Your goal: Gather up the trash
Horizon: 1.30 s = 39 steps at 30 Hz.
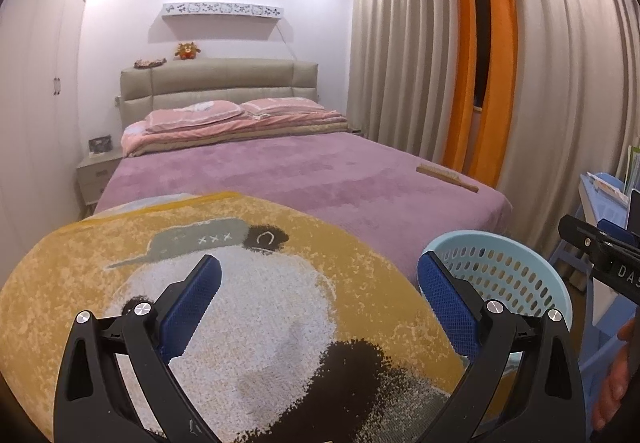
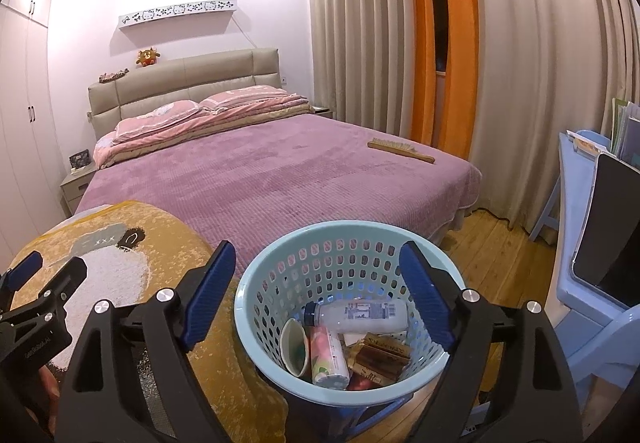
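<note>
My right gripper (image 2: 316,287) hangs above the basket (image 2: 256,307), jaws wide and empty; the bottle (image 2: 356,317) lies inside with other trash. My left gripper (image 1: 320,307), also wide, hovers left of the basket, over the rug (image 1: 120,243). I'd lift straight up, clearing the rim.

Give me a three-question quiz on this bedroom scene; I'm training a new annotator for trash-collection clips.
1. True or false: the right gripper is shut on the white bottle.
2. Where does the wooden brush lie?
A. in the basket
B. on the purple bedspread
C. on the floor
3. Fill in: the light blue basket stands to the ___ of the panda rug in the left wrist view.

Key
1. False: both the right and the left gripper are open and empty; the bottle lies in the basket.
2. B
3. right
</note>
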Available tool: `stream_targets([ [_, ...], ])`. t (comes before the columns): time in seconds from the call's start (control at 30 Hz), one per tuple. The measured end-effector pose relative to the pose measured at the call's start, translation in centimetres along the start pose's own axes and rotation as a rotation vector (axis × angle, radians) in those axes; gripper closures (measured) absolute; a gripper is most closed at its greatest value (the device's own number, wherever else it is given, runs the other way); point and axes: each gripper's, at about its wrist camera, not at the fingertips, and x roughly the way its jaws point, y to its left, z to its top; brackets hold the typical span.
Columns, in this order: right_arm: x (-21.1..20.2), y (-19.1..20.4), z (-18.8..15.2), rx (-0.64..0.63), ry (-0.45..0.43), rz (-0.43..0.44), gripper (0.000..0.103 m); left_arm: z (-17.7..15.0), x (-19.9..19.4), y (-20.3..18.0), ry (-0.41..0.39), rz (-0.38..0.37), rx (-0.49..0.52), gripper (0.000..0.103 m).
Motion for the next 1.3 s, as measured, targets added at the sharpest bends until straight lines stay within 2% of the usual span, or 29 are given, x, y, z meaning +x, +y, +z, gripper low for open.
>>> stream_targets([
  [0.3, -0.59, -0.21, 0.12, -0.005, -0.008, 0.002, 0.022, 0.21, -0.32, 0.19, -0.028, -0.007, 0.001, 0.008],
  [1.3, -0.19, -0.06, -0.06, 0.002, 0.003, 0.012, 0.020, 0.25, -0.12, 0.77, -0.016, -0.024, -0.013, 0.008],
])
